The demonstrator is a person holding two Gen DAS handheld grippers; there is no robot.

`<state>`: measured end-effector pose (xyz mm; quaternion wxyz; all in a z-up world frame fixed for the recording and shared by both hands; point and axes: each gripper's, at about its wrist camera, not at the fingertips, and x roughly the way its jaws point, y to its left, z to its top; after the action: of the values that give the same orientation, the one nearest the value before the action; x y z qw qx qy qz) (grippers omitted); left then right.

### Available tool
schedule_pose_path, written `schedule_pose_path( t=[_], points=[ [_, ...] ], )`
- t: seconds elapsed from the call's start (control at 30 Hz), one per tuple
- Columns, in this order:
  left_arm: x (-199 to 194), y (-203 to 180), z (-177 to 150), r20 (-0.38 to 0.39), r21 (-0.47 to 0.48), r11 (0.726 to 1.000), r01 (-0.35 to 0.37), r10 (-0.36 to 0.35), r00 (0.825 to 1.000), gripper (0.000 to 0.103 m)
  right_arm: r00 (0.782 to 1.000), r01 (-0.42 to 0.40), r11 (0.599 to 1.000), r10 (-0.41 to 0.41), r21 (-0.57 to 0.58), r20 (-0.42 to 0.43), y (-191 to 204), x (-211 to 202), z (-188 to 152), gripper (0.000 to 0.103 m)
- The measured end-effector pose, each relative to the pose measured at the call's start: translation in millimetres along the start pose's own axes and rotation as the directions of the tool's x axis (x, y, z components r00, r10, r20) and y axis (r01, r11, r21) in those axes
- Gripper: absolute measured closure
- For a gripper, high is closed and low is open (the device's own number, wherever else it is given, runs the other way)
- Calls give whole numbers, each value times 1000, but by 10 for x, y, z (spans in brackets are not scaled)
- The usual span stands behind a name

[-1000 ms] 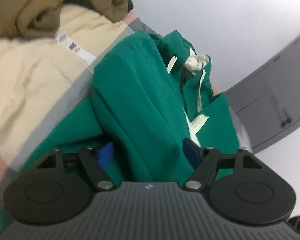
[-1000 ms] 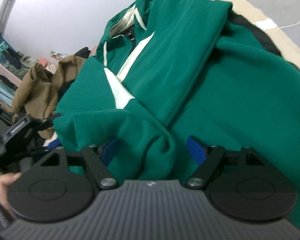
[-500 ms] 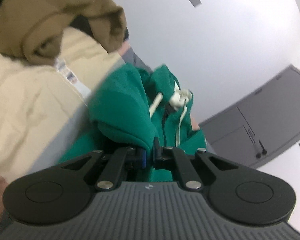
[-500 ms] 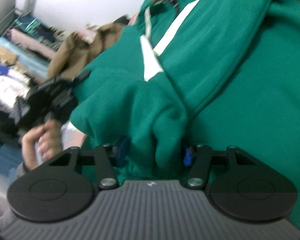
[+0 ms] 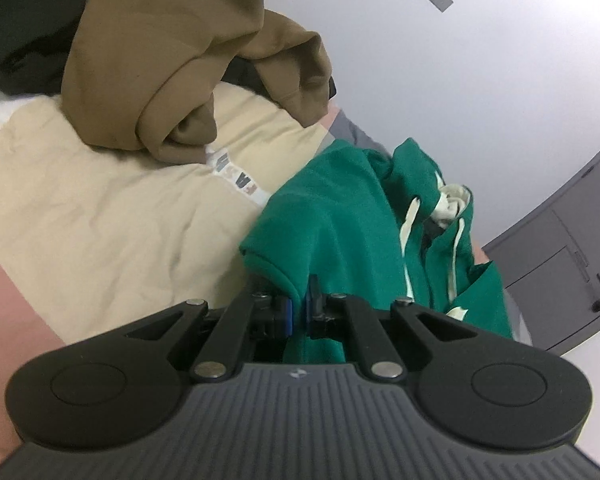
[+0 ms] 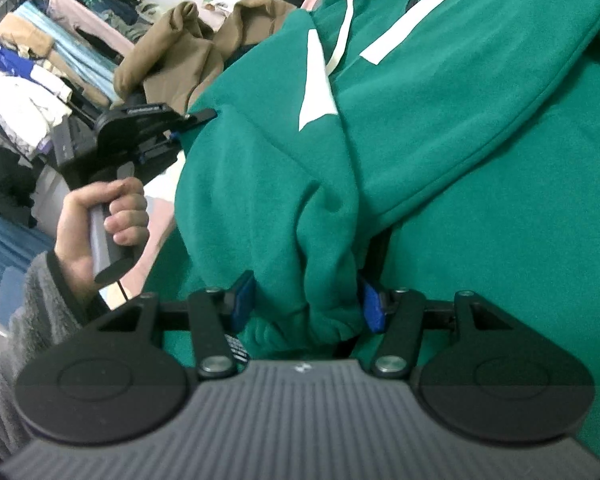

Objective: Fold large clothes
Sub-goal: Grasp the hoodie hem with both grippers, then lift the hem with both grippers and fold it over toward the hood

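1. Left tool [image 5: 298,310]: I have its blue pads drawn almost together, with a thin hem of the green hoodie [image 5: 340,232] pinched between them; a narrow edge grip suits this spot, since only one or two layers of cloth pass through

2. Right tool [image 6: 306,306]: its jaws stand partly apart because a thick bunched roll of the green hoodie [image 6: 440,128] fills the gap, both blue pads pressing the fleece; I judge this a firm hold on a cuff or a folded sleeve end, though which part it is I cannot tell

3. The two holds lie on separate edges of the same garment, so that I can lift and carry one side across the body as a single panel; the fold appears begun but not laid flat

4. Seen from the right wrist, the person's left hand [image 6: 100,220] grips the handle of the left tool just beside the hoodie's edge

5. The hoodie lies on a bed with a beige and pink cover [image 5: 100,220], hood and white drawstrings [image 5: 456,248] toward the far end, its front facing up

6. Beyond it, a brown garment [image 5: 172,60] is heaped at the bed's far edge, apart from the green one

7. Farthest, a rack of hanging clothes [image 6: 40,52] in the right view; a grey door [image 5: 560,264] in the left view
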<state>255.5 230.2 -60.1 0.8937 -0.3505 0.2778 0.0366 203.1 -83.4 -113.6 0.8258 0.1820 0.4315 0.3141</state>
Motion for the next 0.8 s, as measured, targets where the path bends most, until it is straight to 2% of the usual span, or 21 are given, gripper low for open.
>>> schedule_pose_path(
  t=[0.07,0.1,0.2,0.33,0.4,0.57,0.7,0.77,0.8],
  points=[
    [-18,-11,-16,3,15,1000,-8,8,1000,96,1000,13,1000,-13,-27,11,52,-8,9,56],
    [-30,-25,-32,7,24,1000,-9,9,1000,96,1000,25,999,-24,-47,16,81,-13,18,65],
    [-76,-43,-57,25,41,999,-9,8,1000,96,997,47,995,-42,-86,62,161,-95,55,70],
    [-121,-54,-92,22,38,999,11,-11,1000,96,980,112,987,-90,-117,177,229,-304,173,71],
    [-108,-108,-129,12,71,997,-2,1,1000,96,971,159,978,-131,-132,199,230,-338,207,71],
    [-15,-175,-239,-24,145,988,-50,54,998,96,969,222,973,-212,-61,129,24,-127,167,71],
    [-45,-197,-280,-19,170,984,-60,64,998,94,968,225,974,-221,-18,121,-52,-16,200,68],
    [-108,-216,-267,-22,166,984,-60,64,998,75,969,209,978,-207,2,133,-66,-52,218,63],
    [-160,-233,-260,-29,162,984,-69,74,997,52,969,203,979,-203,16,140,-68,-78,211,56]
  ],
)
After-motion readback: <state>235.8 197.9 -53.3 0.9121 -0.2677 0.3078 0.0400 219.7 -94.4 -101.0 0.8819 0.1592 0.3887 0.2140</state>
